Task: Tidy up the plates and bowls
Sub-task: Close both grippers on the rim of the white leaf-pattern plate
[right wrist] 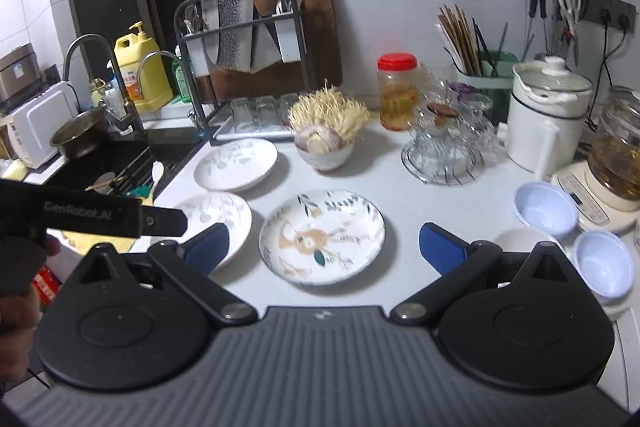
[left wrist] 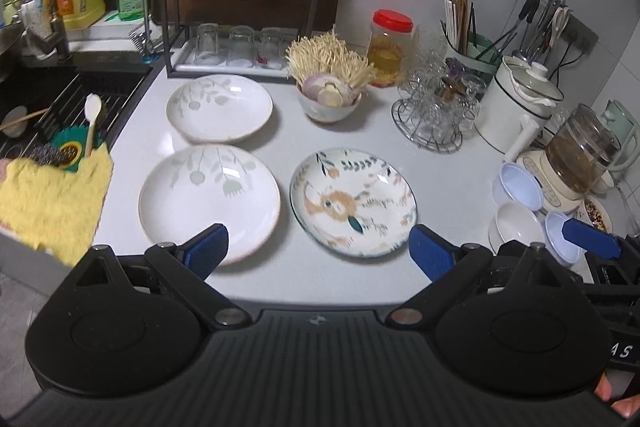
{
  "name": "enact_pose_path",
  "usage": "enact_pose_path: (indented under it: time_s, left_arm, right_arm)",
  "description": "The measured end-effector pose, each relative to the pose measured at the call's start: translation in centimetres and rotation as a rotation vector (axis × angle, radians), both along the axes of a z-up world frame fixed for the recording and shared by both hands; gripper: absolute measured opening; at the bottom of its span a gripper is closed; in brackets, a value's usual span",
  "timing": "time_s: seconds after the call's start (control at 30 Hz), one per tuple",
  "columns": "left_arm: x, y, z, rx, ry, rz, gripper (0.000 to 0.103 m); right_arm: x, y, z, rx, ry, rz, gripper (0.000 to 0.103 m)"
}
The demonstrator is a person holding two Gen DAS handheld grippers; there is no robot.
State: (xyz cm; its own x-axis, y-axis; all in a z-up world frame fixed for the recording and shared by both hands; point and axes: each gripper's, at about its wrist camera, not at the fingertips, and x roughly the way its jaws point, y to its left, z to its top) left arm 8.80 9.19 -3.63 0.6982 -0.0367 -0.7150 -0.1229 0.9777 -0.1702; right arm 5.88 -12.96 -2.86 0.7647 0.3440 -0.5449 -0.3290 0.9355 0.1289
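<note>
The left claw (left wrist: 318,253) hangs low over the front edge of the bench (left wrist: 448,167), its blue pads spread wide and holding nothing. One pad overlaps the near rim of the nearer leaf-print plate (left wrist: 209,199); the other sits just right of the painted plate (left wrist: 353,202). The right claw (right wrist: 324,247) is likewise spread and empty, the painted plate (right wrist: 322,235) lying between its pads.

The bench is pale and smooth, with a dark sink (left wrist: 60,95) sunk into its left end and grey wall tiles behind. A yellow cloth (left wrist: 52,203) lies by the sink edge. At the back stands a black rack (left wrist: 248,7) with a cleaver and upturned glasses, a red-lidded jar (left wrist: 390,47) and a wire stand of glass cups (left wrist: 436,111).

All three plates lie flat, face up. The two leaf-print ones are round and sit one behind the other, the farther plate (left wrist: 219,108) close to the nearer but apart from it. In the left wrist view the painted plate looks oval, its long axis running from far left to near right; in the right wrist view it looks nearly round, so its true outline I cannot tell.

A bowl of enoki mushrooms (left wrist: 330,99) stands upright behind the plates. At the right, two pale blue bowls (right wrist: 546,209) and a white bowl (right wrist: 524,241) sit close together, mouths up, beside a glass kettle (right wrist: 618,163).
</note>
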Motion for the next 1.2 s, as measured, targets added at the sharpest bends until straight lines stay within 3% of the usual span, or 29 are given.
enact_pose_path:
  time_s: [0.4,0.6,1.0,1.13,1.2]
  left_arm:
    - [7.3,9.0,-2.9,-0.053,0.066,-0.117,0.099]
    - [10.2,13.3,-5.4,-0.017,0.083,-0.167,0.099]
    - [14.6,22.4,-11.0,0.016,0.143,-0.275,0.099]
    - [15.3,24.0,-12.7,0.004,0.150,-0.293,0.099]
    - [15.8,24.3,-13.5,-0.012,0.162,-0.313,0.098]
  right_arm:
    - [4.6,6.7,-1.8,0.015,0.023,-0.057,0.103]
    - [5.4,11.2,-3.9,0.004,0.042,-0.026,0.103]
    - [7.8,17.9,-7.5,-0.050,0.189,-0.047,0.103]
    - [8.3,19.6,-8.7,-0.047,0.255,-0.018,0.095]
    - [8.8,20.0,-9.3,-0.044,0.280,-0.027,0.086]
